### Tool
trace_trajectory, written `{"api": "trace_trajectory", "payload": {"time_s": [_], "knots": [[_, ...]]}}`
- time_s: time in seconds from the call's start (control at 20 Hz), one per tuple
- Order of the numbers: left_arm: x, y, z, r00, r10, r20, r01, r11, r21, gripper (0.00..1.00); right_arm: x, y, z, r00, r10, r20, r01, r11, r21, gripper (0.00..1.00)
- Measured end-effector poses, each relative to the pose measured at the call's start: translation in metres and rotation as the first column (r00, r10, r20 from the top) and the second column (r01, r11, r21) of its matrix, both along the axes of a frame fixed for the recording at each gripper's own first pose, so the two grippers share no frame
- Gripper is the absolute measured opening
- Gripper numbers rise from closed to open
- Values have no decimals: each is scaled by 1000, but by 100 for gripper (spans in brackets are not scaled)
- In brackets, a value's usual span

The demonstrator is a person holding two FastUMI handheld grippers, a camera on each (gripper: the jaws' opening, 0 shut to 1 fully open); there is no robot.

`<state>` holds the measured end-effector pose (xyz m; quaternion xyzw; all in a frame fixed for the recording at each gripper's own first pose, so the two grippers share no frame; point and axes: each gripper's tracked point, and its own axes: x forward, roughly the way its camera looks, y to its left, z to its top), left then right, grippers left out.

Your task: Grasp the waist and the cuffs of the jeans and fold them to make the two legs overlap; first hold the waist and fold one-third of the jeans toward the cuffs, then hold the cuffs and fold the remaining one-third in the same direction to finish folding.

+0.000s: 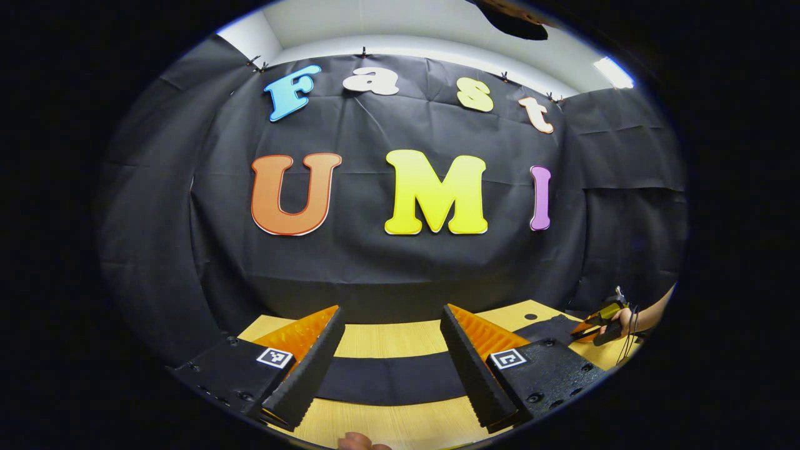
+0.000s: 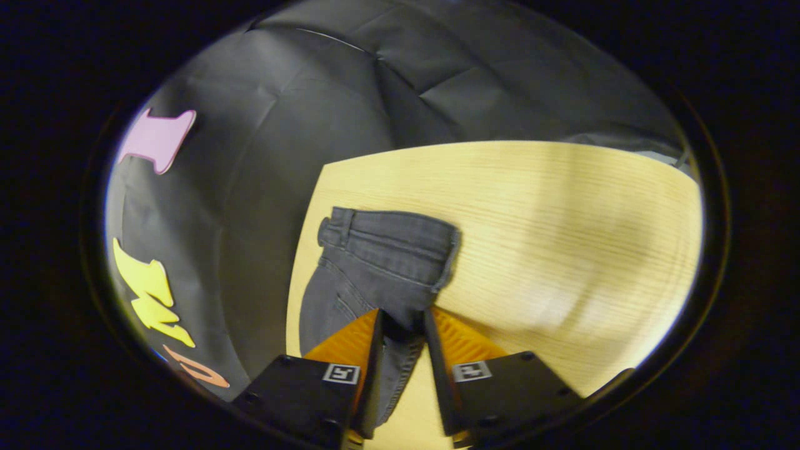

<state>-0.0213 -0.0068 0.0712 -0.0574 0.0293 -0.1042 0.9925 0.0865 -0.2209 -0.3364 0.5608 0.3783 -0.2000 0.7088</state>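
R gripper (image 2: 403, 331) jaws pinch the jeans (image 2: 375, 262) edge near the waist; L gripper (image 1: 392, 362) jaws spread wide, empty, over the dark leg strip. Jeans lie flat on tabletop (image 2: 562, 237). Step, I judge: leg-overlap fold starting. Next: L needs a cuff grip.

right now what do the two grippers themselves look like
Both are alike: the left gripper and right gripper each have two long wedge-shaped fingers with ribbed faces, set on black blocky bases held with screws. Each base carries a small square black-and-white marker. In the left gripper view, thin dark cables hang by the hand on the far gripper.
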Motion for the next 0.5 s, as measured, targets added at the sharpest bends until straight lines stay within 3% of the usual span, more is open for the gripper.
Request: {"api": "trace_trajectory", "payload": {"time_s": [0.15,0.4,0.5], "knots": [[-1,2,-1,1000,17,-12,-17,1000,-19,99,-3,-1,-4,1000,-20,18,20,1000,-3,2],[0,5,-7,999,17,-40,-18,1000,-16,99,-2,-1,1,997,69,-41,-74,988,-137,1],[-1,3,-12,998,10,-63,-11,1000,-19,99,-1,-1,10,989,140,-48,-147,959,-241,1]]}}
